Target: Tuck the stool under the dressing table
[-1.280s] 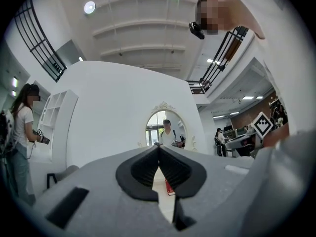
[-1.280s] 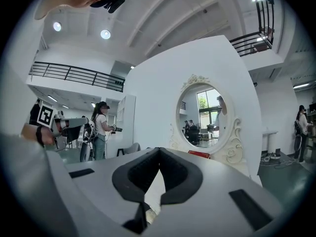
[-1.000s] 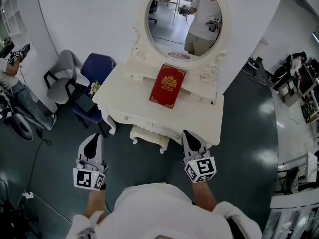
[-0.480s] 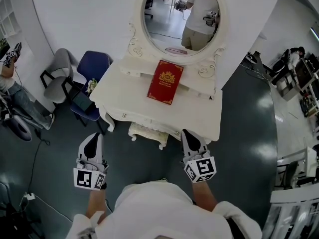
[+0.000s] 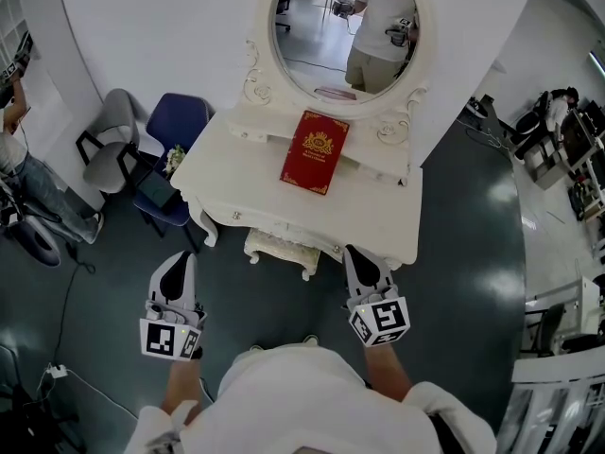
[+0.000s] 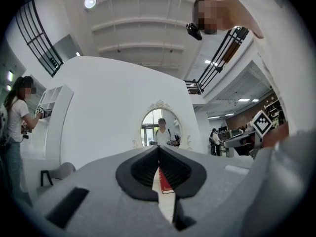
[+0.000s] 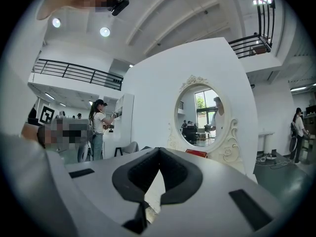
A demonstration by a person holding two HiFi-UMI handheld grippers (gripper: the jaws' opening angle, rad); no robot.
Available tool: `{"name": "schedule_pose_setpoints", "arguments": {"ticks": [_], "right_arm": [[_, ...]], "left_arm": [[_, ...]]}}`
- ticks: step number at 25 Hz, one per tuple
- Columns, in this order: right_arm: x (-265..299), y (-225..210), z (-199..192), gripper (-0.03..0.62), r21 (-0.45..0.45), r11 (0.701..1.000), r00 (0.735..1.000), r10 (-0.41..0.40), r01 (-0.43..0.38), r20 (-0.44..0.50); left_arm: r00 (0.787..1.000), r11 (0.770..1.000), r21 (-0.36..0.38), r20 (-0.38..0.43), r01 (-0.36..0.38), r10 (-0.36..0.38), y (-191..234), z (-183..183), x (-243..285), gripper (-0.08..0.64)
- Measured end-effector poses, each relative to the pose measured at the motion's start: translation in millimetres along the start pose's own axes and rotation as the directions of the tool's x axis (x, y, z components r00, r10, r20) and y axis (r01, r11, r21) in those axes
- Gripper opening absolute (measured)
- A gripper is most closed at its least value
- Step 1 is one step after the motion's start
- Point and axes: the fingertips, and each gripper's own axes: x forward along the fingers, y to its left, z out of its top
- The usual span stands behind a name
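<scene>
Stool (image 5: 280, 252) mostly under dressing table (image 5: 373, 206), long axis along table front.

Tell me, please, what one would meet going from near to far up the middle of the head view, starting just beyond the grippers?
First the stool, partly under the table's front edge → dressing table → red book lying on its top → oval mirror at the back.
</scene>
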Motion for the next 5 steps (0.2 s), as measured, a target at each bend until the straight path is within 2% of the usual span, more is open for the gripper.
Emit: {"name": "schedule_pose_setpoints", "arguments": {"ticks": [5], "right_arm": [[-1.3, 2.2, -1.4, 0.002, 0.0, 1.0, 1.0, -0.003, 0.003, 0.001]], "left_arm": [[1.0, 1.0, -0.005, -0.001, 0.004, -0.004, -0.8, -1.6, -1.7, 0.015]]}}
